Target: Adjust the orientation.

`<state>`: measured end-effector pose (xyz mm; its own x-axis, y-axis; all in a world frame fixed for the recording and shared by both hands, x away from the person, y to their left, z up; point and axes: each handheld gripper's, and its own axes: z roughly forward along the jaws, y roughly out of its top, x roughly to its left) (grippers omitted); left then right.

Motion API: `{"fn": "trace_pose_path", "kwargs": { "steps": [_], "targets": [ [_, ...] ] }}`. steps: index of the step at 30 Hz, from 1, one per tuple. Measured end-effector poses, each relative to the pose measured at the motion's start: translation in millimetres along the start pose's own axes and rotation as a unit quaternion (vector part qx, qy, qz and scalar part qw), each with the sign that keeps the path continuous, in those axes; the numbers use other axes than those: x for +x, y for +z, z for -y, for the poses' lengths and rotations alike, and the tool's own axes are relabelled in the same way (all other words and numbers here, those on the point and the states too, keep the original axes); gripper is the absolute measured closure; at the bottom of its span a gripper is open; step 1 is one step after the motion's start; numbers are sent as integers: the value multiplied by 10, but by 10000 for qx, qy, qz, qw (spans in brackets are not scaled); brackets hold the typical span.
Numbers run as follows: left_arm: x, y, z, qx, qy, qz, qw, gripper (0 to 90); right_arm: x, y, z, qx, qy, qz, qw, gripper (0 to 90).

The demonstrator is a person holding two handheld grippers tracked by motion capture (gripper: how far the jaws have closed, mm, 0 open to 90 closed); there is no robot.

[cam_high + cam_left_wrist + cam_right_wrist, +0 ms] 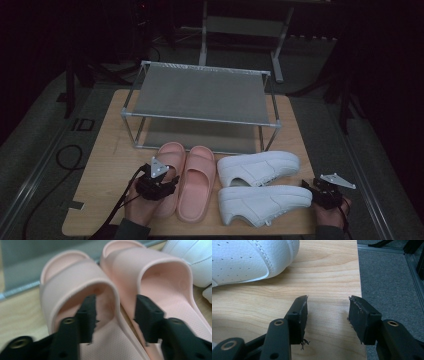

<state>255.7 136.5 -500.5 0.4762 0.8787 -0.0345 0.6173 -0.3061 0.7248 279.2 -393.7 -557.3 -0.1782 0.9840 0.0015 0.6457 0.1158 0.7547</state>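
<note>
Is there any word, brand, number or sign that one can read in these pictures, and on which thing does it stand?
"ID": pale marks that read so, on the dark floor left of the table; not sharp.
Pink slippers: no print.
White sneakers: no brand seen.
Shoe rack: no label.

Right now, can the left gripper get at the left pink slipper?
Probably yes. The left gripper is open, and its jaws stand on either side of the inner edge of the left pink slipper, beside the right pink slipper. Nothing lies between them.
</note>
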Motion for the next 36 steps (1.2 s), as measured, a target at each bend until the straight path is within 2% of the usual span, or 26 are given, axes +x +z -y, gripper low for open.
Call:
{"fn": "trace_pose_path", "kwargs": {
  "steps": [2,3,8,10,13,16,20,22,25,31,36],
  "targets": [
    [-5,33,6,20,-72,26,10000,456,0,0,0,0,0,1,10000,483],
    [-5,33,6,20,-72,26,10000,389,0,0,0,0,0,1,10000,483],
    [2,139,-1,93,-234,88,9996,321,2,-2,2,-4,7,8,10000,483],
    [1,174,-4,141,-238,135,9995,302,2,-3,3,-4,10,10,10000,483],
    [-32,205,-22,145,-210,217,9994,302,2,-3,3,-3,10,10,10000,483],
    [-96,238,-74,125,-83,237,9996,304,2,-3,3,-5,8,11,10000,483],
    [-158,297,-130,155,7,141,9998,348,2,-3,3,-5,11,9,10000,482],
    [-172,328,-140,173,13,-22,9998,396,2,-4,4,-4,16,9,10000,481],
    [-162,335,-144,190,-10,-58,9998,456,2,-4,4,-4,17,8,10000,481],
    [-202,356,-165,213,-62,-43,9997,437,2,-5,4,-4,16,12,10000,481],
    [-224,396,-175,256,-93,-163,9995,432,2,-5,4,-3,15,12,10000,481]
  ]
}}
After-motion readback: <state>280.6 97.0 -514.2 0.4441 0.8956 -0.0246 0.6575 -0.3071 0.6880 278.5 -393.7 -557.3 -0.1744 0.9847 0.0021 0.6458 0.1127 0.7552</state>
